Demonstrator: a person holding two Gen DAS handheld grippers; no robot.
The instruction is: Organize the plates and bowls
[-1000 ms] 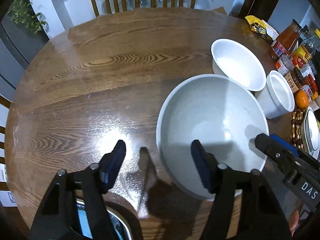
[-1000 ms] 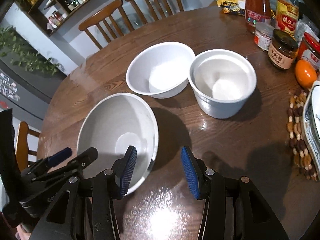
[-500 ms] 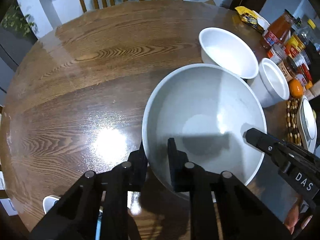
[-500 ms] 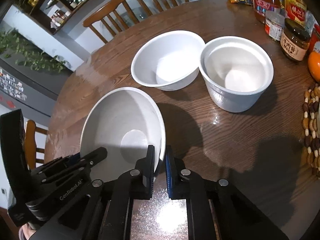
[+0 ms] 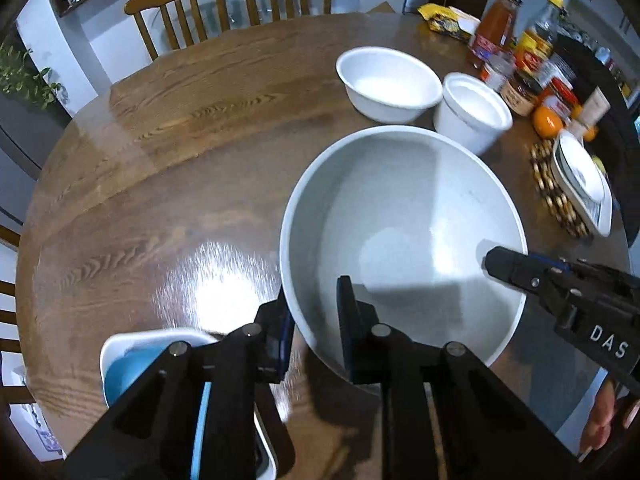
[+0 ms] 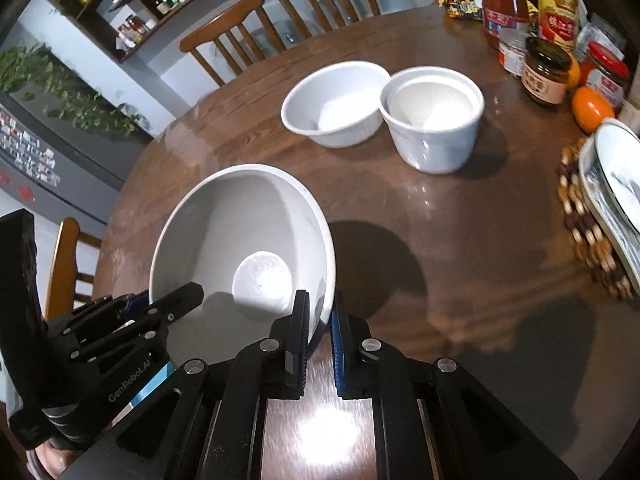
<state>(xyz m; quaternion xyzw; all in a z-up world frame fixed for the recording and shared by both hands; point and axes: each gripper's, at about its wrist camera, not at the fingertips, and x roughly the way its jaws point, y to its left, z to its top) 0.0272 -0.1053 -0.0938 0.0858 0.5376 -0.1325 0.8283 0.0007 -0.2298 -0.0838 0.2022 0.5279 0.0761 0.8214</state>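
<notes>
The big gray bowl (image 5: 404, 240) looks like glazed ceramic — stiff, slick, probably heavy for its size and chippable, so the rim is the sensible place to pinch it, one grip on each side. That's how it's held: the left tongs (image 5: 314, 320) are nearly closed on the rim at about 7 o'clock in the left view, the right tongs (image 6: 320, 332) clamped narrow on the opposite edge. The bowl sits tilted just over the desk (image 5: 180, 140), with two white bowls (image 6: 336, 104) beyond at 1 o'clock.
</notes>
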